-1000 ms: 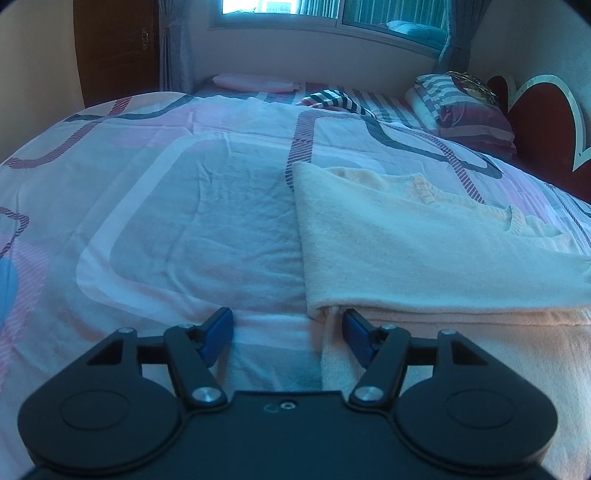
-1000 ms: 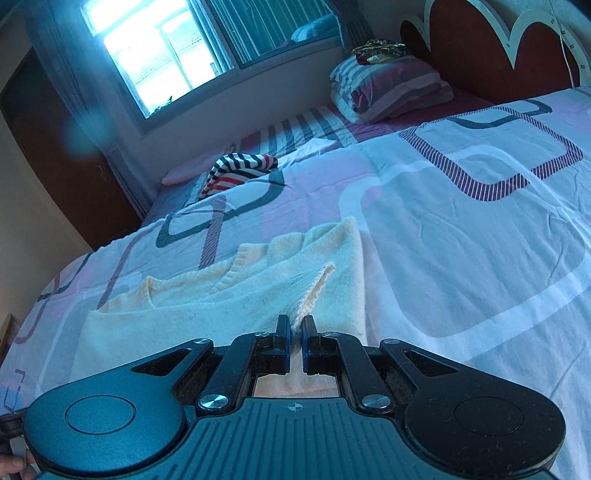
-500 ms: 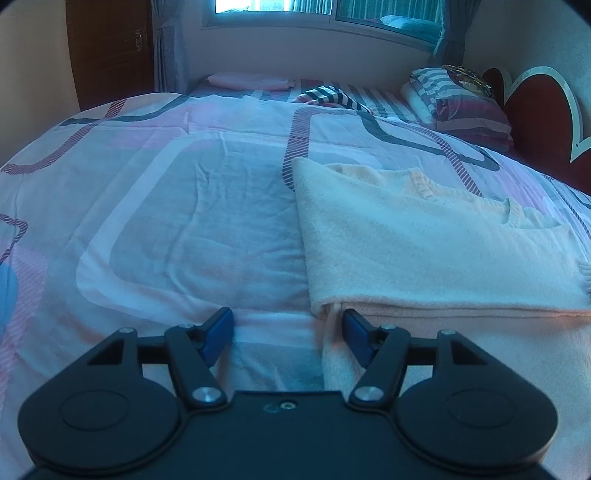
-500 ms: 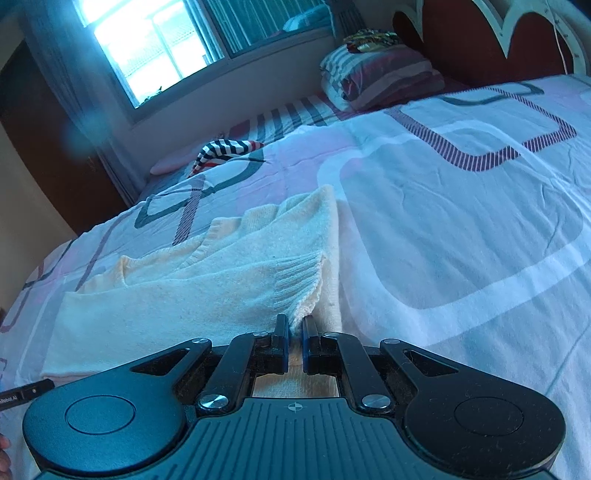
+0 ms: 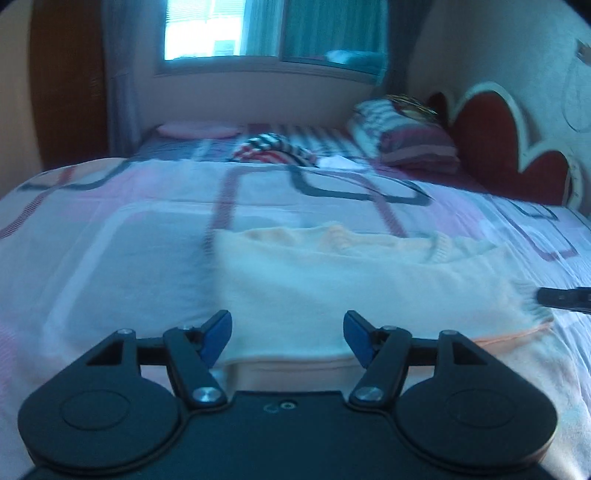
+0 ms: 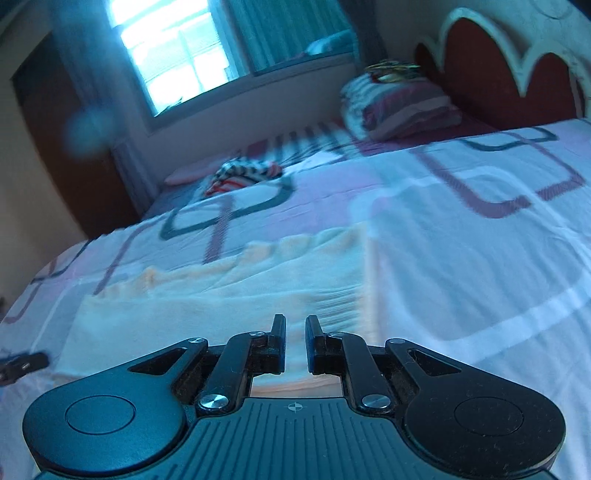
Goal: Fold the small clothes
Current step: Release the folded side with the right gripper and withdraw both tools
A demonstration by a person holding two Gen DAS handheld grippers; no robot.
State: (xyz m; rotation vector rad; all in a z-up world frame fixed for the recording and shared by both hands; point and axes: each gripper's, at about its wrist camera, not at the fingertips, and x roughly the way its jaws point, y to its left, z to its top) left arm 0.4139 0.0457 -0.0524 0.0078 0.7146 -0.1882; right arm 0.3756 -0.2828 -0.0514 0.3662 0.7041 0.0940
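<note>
Released within the last half second: right gripper (image 6: 295, 341) jaws just parted to a narrow gap, the ribbed cuff clamped between them a second ago now lying flat ahead of the tips, nothing pinched. Raised and swung since the earlier frame: left gripper (image 5: 287, 338), now looking down the length of the bed toward the window (image 5: 273, 31), jaws wide apart and empty, hovering over the near folded edge of the cream sweater (image 5: 362, 288). Sweater spread flat on the patterned bedspread (image 5: 110, 251), sleeve folded across the body, ribbed neckline at the far side, folded edge running between the blue pads (image 5: 216, 334). Same sweater in the right view (image 6: 221, 302), ribbed cuff just beyond the right tips. Black tip of the right gripper entering the left view at the far right, beside the cuff. Striped garment (image 5: 273, 149) crumpled farther up the bed, well apart from the sweater; stacked pillows (image 5: 410, 142) beside the red headboard (image 5: 509, 158). Both views motion-blurred
</note>
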